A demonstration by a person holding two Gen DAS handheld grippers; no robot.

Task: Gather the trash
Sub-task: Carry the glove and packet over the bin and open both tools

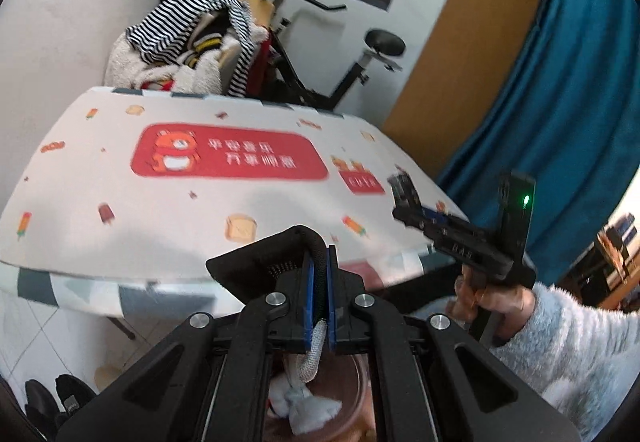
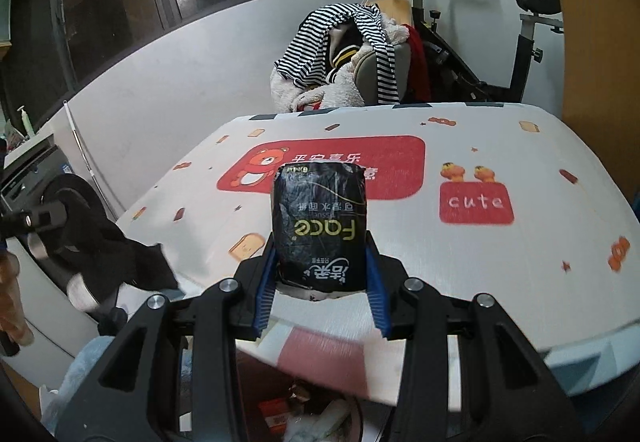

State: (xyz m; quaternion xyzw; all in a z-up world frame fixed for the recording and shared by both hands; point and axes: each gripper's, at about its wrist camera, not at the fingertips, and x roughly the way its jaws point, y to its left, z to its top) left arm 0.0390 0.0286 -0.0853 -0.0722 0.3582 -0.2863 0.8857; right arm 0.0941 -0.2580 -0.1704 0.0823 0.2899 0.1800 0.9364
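Observation:
My left gripper [image 1: 319, 262] is shut on a black sock with a grey-white end [image 1: 316, 346]; the sock hangs down over a trash bin [image 1: 356, 382] that holds crumpled white tissue [image 1: 304, 406]. My right gripper [image 2: 320, 274] is shut on a black tissue pack [image 2: 318, 226] printed "Face", held upright over the near edge of the table [image 2: 460, 254]. The right gripper also shows in the left wrist view [image 1: 404, 194], at the table's right edge. The sock and left gripper show at the left of the right wrist view [image 2: 120, 254].
The table has a white cloth with a red bear print [image 1: 228, 156]. Behind it stand a chair piled with striped clothes [image 1: 188, 38] and an exercise bike [image 2: 500, 30]. A blue curtain [image 1: 560, 102] hangs at right. Black shoes [image 1: 52, 402] lie on the floor. Trash fills the bin below [image 2: 312, 414].

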